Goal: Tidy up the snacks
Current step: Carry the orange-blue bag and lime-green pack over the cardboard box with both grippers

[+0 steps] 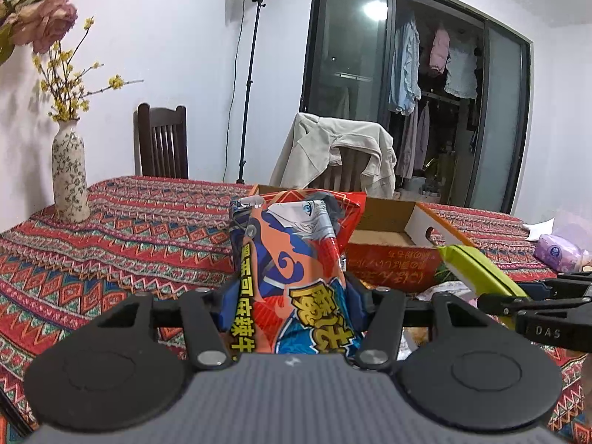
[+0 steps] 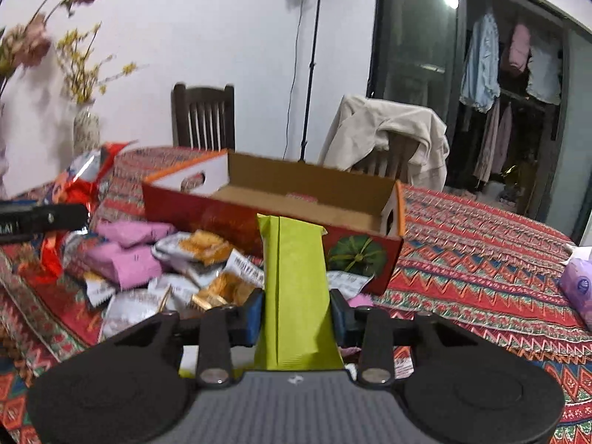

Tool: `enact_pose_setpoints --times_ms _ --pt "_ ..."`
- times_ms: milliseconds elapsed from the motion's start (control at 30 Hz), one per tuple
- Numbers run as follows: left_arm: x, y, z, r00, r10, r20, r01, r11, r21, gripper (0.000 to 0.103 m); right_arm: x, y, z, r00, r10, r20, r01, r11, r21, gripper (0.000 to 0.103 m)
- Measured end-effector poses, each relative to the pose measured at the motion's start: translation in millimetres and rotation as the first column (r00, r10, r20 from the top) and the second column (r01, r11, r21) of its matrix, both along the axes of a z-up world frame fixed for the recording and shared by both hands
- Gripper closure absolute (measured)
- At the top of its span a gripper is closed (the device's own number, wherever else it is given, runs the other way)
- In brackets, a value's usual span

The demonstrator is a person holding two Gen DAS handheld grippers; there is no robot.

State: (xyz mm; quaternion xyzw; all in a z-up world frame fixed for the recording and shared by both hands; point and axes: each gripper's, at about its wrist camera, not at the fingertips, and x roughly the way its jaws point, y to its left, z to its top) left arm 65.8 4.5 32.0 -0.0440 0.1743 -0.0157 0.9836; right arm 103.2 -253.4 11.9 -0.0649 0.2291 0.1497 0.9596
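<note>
Covering the table, a patterned cloth (image 2: 481, 244) is seen. An open cardboard box (image 2: 296, 185) lies on it, loose snack packets (image 2: 155, 255) piled just beside. The left gripper (image 1: 292, 296) is clamped on an orange-blue snack bag (image 1: 292, 255); the right gripper (image 2: 296, 310) is clamped on a green packet (image 2: 296, 288), both before the box.

Glossy printed foil snack bag (image 1: 292, 266), matt green wrapper (image 2: 296, 288), raw brown cardboard box (image 2: 296, 192), woven cloth over the worktop (image 1: 129, 229).

Right gripper (image 2: 296, 307) clamps green packet (image 2: 294, 277); box (image 2: 273, 222) behind
</note>
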Motion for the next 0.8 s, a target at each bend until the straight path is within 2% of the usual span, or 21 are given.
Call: enact_pose_setpoints --times_ms 333,600,800 --pt "23 -5 33 0.999 -0.016 0.045 0.015 1.0 0.003 0.046 14 -2 28 0.998 -0.028 0.062 0.024 0.997 0.071 0.067" --pt "76 -8 62 0.999 -0.003 0.053 0.003 1.0 -0.006 0.046 50 4 58 0.993 -0.042 0.114 0.03 0.994 0.104 0.067" --pt "125 -13 74 0.999 0.017 0.039 -0.016 1.0 -0.013 0.046 93 11 76 0.991 -0.058 0.122 0.041 0.99 0.134 0.067"
